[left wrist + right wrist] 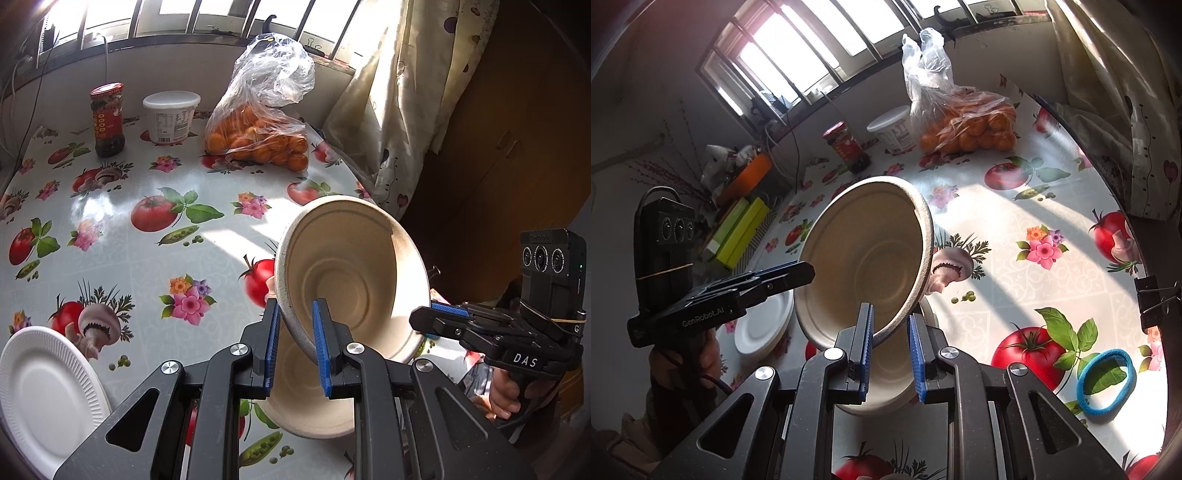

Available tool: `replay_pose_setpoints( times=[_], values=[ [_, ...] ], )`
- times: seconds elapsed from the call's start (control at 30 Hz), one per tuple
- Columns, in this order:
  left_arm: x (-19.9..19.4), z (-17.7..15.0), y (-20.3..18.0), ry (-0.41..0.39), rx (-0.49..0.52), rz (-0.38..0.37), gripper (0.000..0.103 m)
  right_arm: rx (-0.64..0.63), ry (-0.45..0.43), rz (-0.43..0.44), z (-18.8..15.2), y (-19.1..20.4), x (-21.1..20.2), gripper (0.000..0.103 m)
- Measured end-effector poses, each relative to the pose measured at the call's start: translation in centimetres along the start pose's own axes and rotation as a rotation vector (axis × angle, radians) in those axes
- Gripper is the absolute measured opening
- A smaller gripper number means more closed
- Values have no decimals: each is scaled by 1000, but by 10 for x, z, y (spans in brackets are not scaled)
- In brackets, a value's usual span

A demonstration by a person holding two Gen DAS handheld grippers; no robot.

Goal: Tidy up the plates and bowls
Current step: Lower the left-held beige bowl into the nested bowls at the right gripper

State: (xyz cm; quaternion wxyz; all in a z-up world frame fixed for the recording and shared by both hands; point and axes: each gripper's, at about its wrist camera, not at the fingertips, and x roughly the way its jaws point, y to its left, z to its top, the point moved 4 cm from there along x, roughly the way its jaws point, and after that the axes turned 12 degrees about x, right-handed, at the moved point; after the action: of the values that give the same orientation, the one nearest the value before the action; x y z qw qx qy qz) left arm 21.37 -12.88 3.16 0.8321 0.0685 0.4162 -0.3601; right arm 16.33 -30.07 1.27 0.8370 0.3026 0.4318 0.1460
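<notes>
Two grippers share one beige bowl, tilted on edge above the worktop: my left gripper is nearly closed on its lower rim, and my right gripper is pinched just as narrowly on the opposite rim. A second beige bowl sits on the worktop directly beneath. Open flowered cloth stretches ahead to the jar, tub and bag of oranges by the window wall. The left view alone shows the white plate overhanging the near edge; the right view alone shows a blue hair tie and a binder clip at the right edge
</notes>
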Motion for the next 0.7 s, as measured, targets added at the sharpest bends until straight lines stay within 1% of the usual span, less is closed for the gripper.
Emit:
replay_pose_setpoints(
  times=[0.37,0.7],
  values=[
    [-3,-24,2,3,-26,1,19,11,30,17,-21,2,4,20],
    [1,-42,3,17,-51,-7,19,24,58,11,-34,-1,9,20]
  ],
)
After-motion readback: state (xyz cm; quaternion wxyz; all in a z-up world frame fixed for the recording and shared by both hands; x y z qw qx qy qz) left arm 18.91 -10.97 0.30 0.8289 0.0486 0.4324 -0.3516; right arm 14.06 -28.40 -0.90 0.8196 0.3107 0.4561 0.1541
